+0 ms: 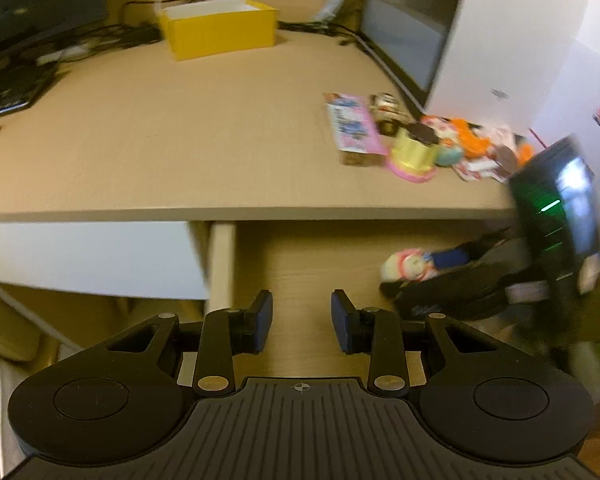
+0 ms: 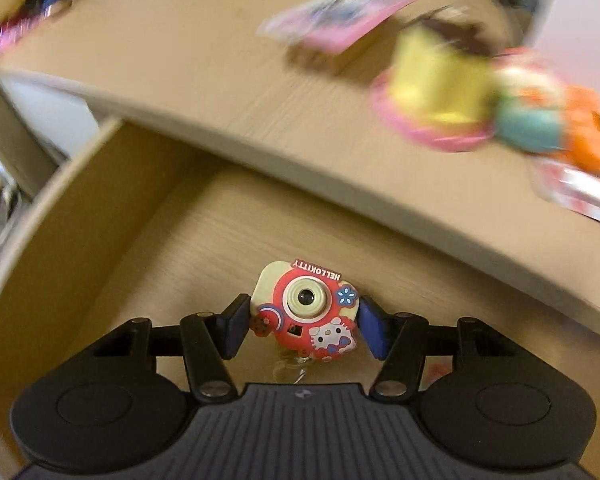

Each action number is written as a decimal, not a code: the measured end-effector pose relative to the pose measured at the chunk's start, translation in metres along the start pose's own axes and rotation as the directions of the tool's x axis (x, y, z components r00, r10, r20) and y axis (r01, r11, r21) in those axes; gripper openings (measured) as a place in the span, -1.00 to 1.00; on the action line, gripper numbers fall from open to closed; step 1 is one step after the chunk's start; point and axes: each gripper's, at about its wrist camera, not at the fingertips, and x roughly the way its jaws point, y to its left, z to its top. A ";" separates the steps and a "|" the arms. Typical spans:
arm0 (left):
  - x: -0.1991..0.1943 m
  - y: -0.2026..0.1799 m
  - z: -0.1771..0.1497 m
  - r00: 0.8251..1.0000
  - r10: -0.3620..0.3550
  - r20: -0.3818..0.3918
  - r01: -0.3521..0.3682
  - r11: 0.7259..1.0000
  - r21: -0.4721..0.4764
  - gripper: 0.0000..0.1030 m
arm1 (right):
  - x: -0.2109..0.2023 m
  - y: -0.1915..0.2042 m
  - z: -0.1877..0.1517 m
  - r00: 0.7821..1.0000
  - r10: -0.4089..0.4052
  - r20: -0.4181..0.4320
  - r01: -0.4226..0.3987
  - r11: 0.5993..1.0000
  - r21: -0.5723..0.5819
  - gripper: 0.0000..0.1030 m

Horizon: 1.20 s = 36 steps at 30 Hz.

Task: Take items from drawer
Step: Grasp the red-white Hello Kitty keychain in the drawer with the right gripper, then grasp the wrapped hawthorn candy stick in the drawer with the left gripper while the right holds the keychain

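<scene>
The drawer stands pulled out under the desk, and the toy camera lies on its floor. The right gripper brackets it, pads at its sides; squeeze evenly, lift clear of the overhanging desk edge. The left gripper hangs apart, empty. Toys crowd the desktop.

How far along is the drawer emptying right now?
Done: several toys already sit on the desk. In hand: the right tongs bracket the toy camera lying in the open drawer. Left: lifting it out; the left tongs are open and empty.
</scene>
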 end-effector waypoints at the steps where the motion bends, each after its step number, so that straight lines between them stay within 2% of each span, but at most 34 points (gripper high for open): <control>1: 0.004 -0.007 0.002 1.000 -0.018 -0.007 0.018 1.000 0.017 -0.32 | -0.012 -0.005 -0.002 1.000 -0.009 0.020 0.009 1.000 0.024 0.12; 4: 0.017 -0.029 0.007 0.996 -0.079 -0.030 0.081 0.994 0.075 -0.32 | -0.050 -0.020 -0.009 0.994 -0.074 0.083 0.068 0.995 0.077 0.12; 6: 0.027 -0.046 0.010 0.992 -0.119 -0.051 0.124 0.986 0.112 -0.31 | -0.073 -0.030 -0.016 0.982 -0.145 0.122 0.135 0.987 0.088 0.12; 8: 0.039 -0.064 0.014 0.983 -0.165 -0.082 0.175 0.974 0.141 -0.31 | -0.093 -0.043 -0.024 0.964 -0.221 0.148 0.204 0.971 0.123 0.12; 12: 0.062 -0.093 0.016 0.958 -0.244 -0.151 0.267 0.950 0.160 -0.31 | -0.125 -0.076 -0.046 0.940 -0.301 0.158 0.262 0.938 0.228 0.12; 16: 0.093 -0.112 0.011 0.935 -0.267 -0.234 0.304 0.942 0.141 -0.32 | -0.143 -0.095 -0.087 0.929 -0.342 0.139 0.289 0.908 0.304 0.12; 19: 0.117 -0.132 0.006 0.914 -0.260 -0.310 0.320 0.934 0.160 -0.32 | -0.152 -0.097 -0.112 0.930 -0.348 0.117 0.293 0.896 0.334 0.12; 22: 0.137 -0.151 0.002 0.895 -0.273 -0.353 0.338 0.931 0.136 -0.32 | -0.155 -0.101 -0.130 0.934 -0.343 0.097 0.287 0.885 0.367 0.12; 24: 0.148 -0.161 0.001 0.898 -0.272 -0.346 0.328 0.938 0.114 -0.32 | -0.154 -0.104 -0.136 0.936 -0.337 0.098 0.278 0.883 0.379 0.12; 26: 0.159 -0.172 0.000 0.910 -0.244 -0.336 0.299 0.946 0.123 -0.32 | -0.156 -0.104 -0.139 0.937 -0.333 0.103 0.272 0.883 0.382 0.12; 29: 0.169 -0.190 -0.008 0.929 -0.152 -0.337 0.236 0.945 0.225 -0.32 | -0.155 -0.105 -0.143 0.937 -0.333 0.103 0.273 0.884 0.380 0.12; 31: 0.171 -0.198 -0.015 0.937 -0.110 -0.333 0.211 0.935 0.285 -0.14 | -0.155 -0.106 -0.145 0.937 -0.334 0.103 0.273 0.883 0.382 0.12; 34: 0.174 -0.201 -0.022 0.934 -0.080 -0.349 0.195 0.931 0.309 -0.12 | -0.156 -0.108 -0.148 0.939 -0.326 0.105 0.263 0.882 0.390 0.12; 36: 0.175 -0.201 -0.026 0.939 -0.062 -0.339 0.181 0.926 0.331 -0.13 | -0.156 -0.109 -0.149 0.941 -0.321 0.109 0.256 0.883 0.393 0.12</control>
